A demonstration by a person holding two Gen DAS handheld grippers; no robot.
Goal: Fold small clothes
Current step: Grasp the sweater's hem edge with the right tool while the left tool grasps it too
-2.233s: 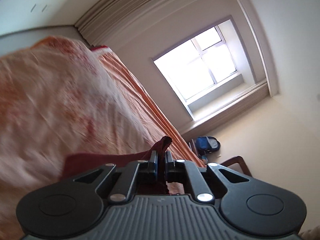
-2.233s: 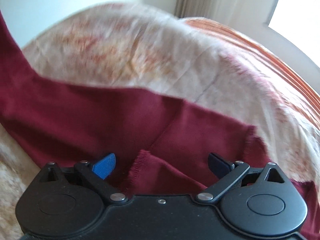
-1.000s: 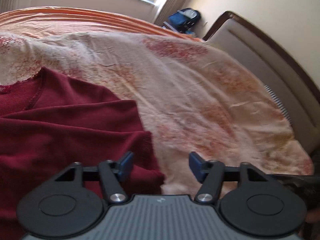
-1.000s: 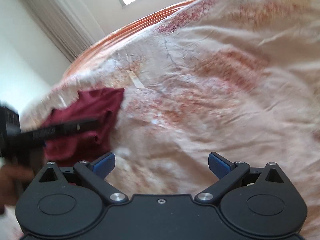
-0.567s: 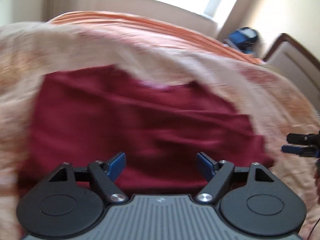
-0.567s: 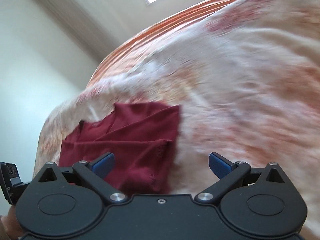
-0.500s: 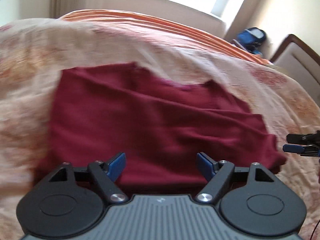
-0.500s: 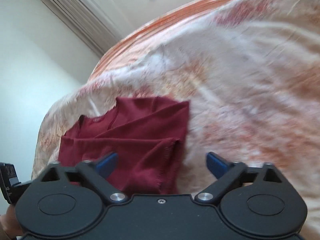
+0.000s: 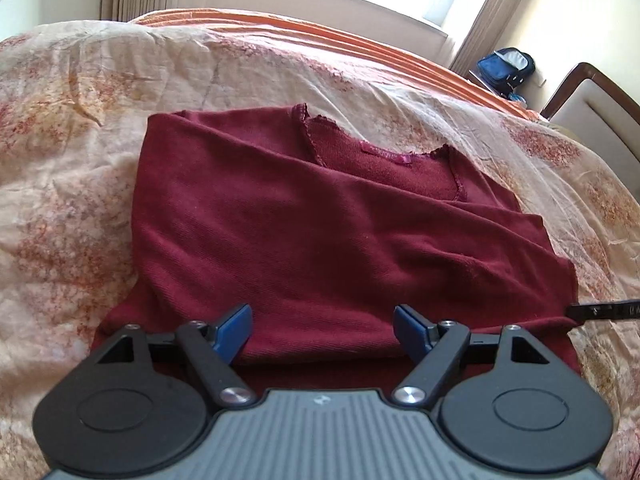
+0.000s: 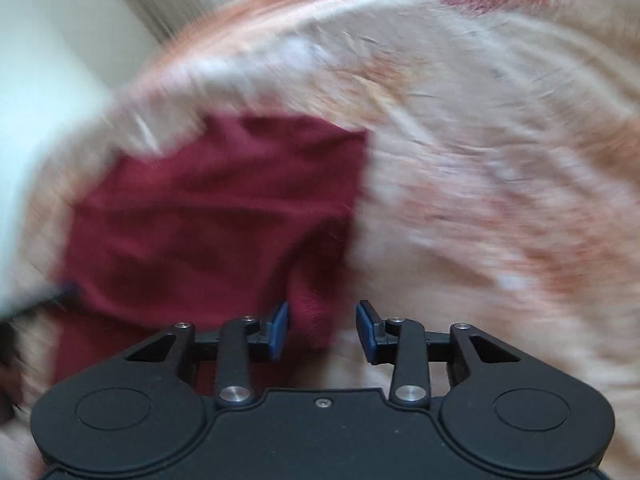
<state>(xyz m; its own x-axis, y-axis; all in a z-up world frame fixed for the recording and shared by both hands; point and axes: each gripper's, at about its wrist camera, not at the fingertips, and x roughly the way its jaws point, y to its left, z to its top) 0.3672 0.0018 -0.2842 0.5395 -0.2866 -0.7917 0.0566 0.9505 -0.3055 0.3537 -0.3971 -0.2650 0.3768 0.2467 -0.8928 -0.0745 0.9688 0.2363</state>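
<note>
maroon top [image 9: 320,232] lies folded on the bed [image 9: 60,184]; left hand-held gripper [image 9: 323,328] released above its 6 o'clock hem, right hand-held gripper [image 10: 322,330] closing around its corner.

No legible text, brand or number anywhere. Small magenta neck label [image 9: 386,155] on folded dark-red knit top [image 9: 320,240]: print too small to read.
</note>
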